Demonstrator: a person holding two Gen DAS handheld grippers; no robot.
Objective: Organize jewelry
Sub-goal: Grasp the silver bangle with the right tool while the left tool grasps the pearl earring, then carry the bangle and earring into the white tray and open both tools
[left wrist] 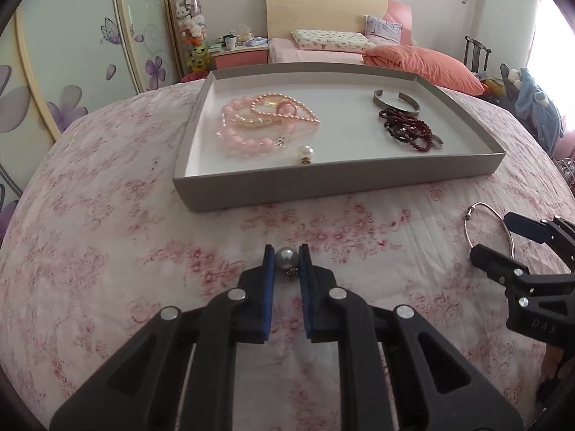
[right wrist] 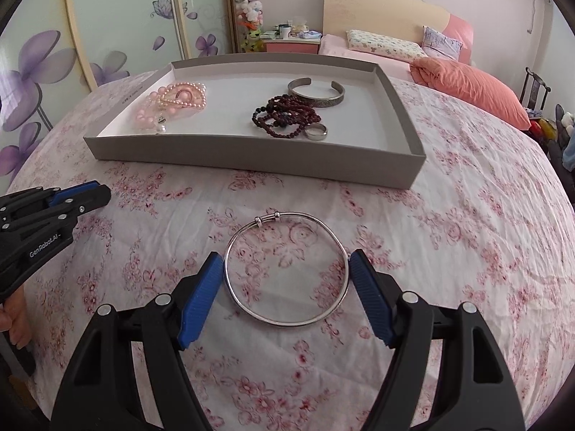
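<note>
A grey pearl earring [left wrist: 286, 258] sits pinched between the blue pads of my left gripper [left wrist: 286, 251], just above the floral bedspread. My right gripper [right wrist: 286, 264] is shut on a thin silver bangle [right wrist: 284, 321], one pad against each side of the ring. From the left wrist view the bangle [left wrist: 467, 230] and the right gripper [left wrist: 490, 235] show at the right edge. The grey tray [left wrist: 323, 190] beyond holds pink beads [left wrist: 237, 140], a pearl strand [left wrist: 287, 116], a white pearl earring [left wrist: 305, 152], a silver cuff [left wrist: 395, 102], dark red beads [left wrist: 406, 129] and a ring [right wrist: 316, 132].
The floral bedspread [right wrist: 449, 251] covers the whole work surface. A second bed with an orange pillow [left wrist: 424, 61] lies behind the tray. A wardrobe with purple flowers [left wrist: 72, 72] stands on the left, and a nightstand [left wrist: 240, 52] is at the back.
</note>
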